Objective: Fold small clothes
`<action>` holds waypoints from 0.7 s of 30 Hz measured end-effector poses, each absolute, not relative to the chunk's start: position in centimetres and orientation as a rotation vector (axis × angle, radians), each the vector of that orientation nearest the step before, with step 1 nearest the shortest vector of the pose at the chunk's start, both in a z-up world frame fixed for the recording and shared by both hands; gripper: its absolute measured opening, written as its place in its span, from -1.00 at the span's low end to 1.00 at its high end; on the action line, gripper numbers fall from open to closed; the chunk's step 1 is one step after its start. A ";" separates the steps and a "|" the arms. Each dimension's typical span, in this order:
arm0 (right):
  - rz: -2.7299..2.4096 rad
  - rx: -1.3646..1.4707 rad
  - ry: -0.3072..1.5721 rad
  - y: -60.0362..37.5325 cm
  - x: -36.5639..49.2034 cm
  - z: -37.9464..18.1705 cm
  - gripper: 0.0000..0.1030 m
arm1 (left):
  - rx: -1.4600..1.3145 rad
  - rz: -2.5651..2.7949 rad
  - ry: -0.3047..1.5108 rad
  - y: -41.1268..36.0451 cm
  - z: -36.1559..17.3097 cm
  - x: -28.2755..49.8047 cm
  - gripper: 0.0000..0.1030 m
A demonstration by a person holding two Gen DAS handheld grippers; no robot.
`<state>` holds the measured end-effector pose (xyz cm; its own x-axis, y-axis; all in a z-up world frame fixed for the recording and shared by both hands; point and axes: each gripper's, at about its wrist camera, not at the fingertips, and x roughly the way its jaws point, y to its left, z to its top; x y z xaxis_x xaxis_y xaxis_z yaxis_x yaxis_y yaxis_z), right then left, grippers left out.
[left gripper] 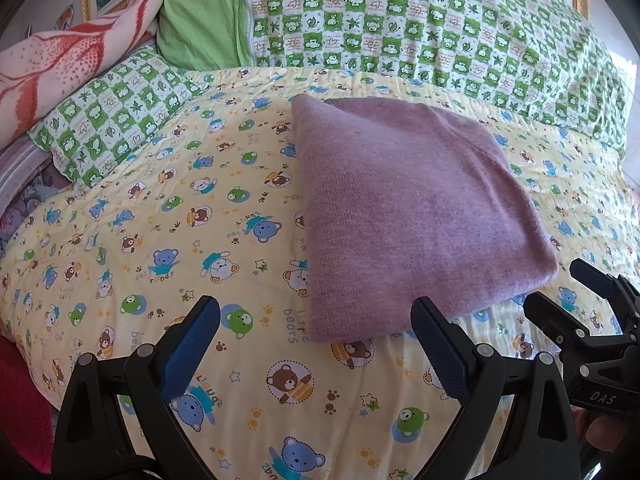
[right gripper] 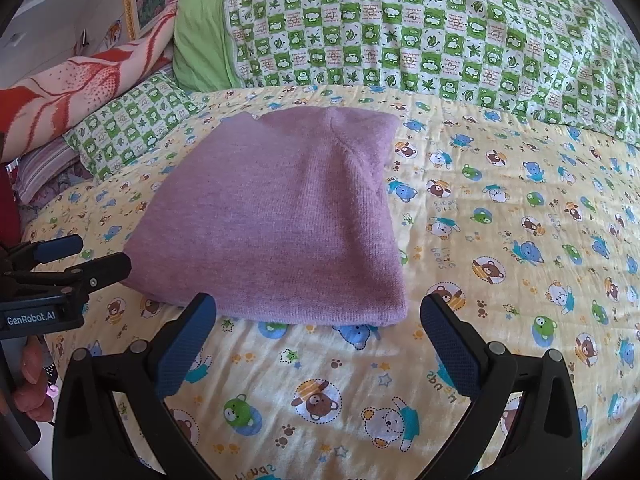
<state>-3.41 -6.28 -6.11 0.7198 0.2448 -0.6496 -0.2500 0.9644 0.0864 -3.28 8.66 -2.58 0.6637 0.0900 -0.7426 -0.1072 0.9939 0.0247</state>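
A purple knitted garment [left gripper: 416, 216] lies folded into a compact rectangle on the yellow bear-print quilt [left gripper: 160, 240]. It also shows in the right wrist view [right gripper: 280, 220]. My left gripper [left gripper: 316, 316] is open and empty, just in front of the garment's near left corner. My right gripper [right gripper: 320, 316] is open and empty, just short of the garment's near edge. The right gripper shows at the right edge of the left wrist view [left gripper: 560, 292], open. The left gripper shows at the left edge of the right wrist view [right gripper: 100, 252], open.
The quilt [right gripper: 500, 260] covers the bed. A green checked duvet [left gripper: 420, 28] and a green pillow [left gripper: 200, 28] lie behind the garment. A small checked pillow [left gripper: 116, 116] and a pink and orange blanket [left gripper: 68, 56] sit at the left.
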 end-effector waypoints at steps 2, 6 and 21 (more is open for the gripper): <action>0.276 -0.006 0.717 -6.3 -3.4 -6.1 0.98 | -0.023 0.112 0.836 8.7 -2.6 -3.3 0.88; 0.275 -0.005 0.716 -6.3 -3.5 -6.1 0.98 | -0.020 0.111 0.836 8.7 -2.6 -3.2 0.88; 0.270 0.000 0.720 -6.3 -3.3 -5.9 0.98 | -0.022 0.104 0.844 9.2 -2.6 -2.8 0.88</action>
<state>-3.30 -6.31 -5.94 0.7188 0.2445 -0.6509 -0.2443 0.9652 0.0927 -2.82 9.21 -2.61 0.6595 0.0832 -0.7471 -0.1008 0.9947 0.0218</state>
